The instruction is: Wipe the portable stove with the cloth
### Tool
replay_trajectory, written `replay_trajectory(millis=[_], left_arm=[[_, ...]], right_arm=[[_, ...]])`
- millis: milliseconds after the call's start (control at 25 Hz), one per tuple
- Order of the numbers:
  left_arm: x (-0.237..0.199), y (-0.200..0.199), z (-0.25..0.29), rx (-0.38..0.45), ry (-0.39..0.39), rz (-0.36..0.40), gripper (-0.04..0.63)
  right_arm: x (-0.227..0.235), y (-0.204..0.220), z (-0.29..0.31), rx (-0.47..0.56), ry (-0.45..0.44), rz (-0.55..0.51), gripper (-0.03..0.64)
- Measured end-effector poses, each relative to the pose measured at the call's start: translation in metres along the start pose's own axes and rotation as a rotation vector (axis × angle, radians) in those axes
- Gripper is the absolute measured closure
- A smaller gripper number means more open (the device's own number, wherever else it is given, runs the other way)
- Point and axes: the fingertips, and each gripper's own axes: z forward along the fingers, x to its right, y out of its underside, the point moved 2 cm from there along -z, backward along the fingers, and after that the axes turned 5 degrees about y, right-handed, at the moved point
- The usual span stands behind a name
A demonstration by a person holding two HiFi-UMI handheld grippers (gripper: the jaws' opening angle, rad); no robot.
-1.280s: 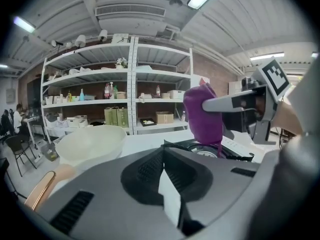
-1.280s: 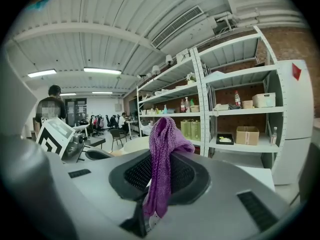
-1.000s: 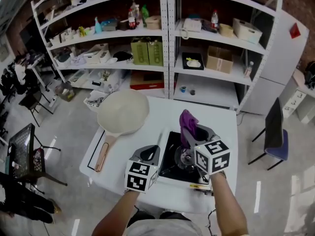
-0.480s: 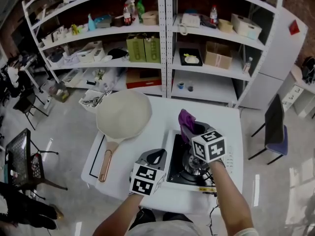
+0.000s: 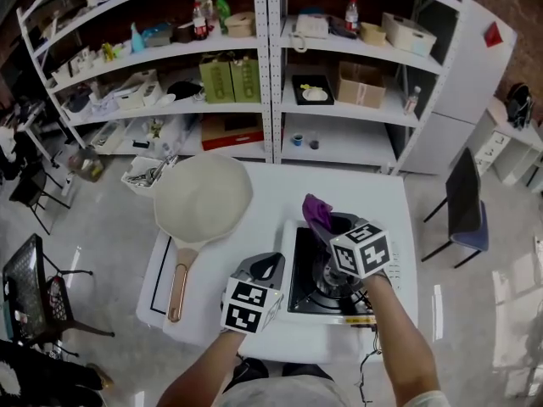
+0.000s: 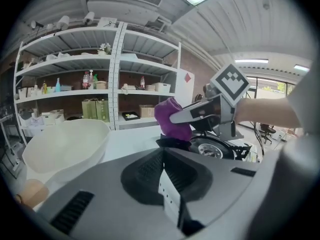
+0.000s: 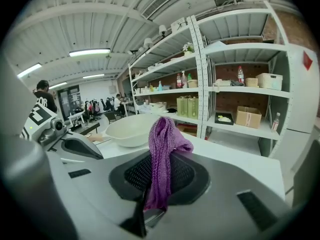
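The portable stove (image 5: 307,285), black-topped with a round burner (image 6: 210,149), sits on the white table (image 5: 271,202) at the front right. My right gripper (image 5: 323,224) is shut on a purple knitted cloth (image 5: 315,211), which it holds at the stove's back left corner. The cloth (image 7: 162,149) hangs bunched from the shut jaws. From the left gripper view the cloth (image 6: 171,119) sits just over the stove's black rim; whether it touches is unclear. My left gripper (image 5: 270,264) is shut on nothing, just left of the stove.
A large pale pan (image 5: 202,197) with a copper-coloured handle (image 5: 176,283) lies on the table's left half. White shelving (image 5: 271,66) with boxes and bottles stands behind the table. A dark chair (image 5: 462,210) is on the right. People stand far off in the right gripper view.
The head camera has shifted a little. The right gripper with the cloth has edged toward the stove's back left corner. The left gripper has hardly moved.
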Motion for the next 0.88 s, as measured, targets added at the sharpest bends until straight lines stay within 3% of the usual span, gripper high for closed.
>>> replay_trajectory(millis=[320, 880], left_arm=[[0.013, -0.007, 0.009, -0.006, 0.027, 0.013, 0.59], [0.022, -0.014, 0.02, -0.006, -0.013, 0.012, 0.589]], right_arm=[[0.021, 0.009, -0.019, -0.005, 0.058, -0.014, 0.554], [0.067, 0.026, -0.055, 0.007, 0.097, 0.013, 0.554]])
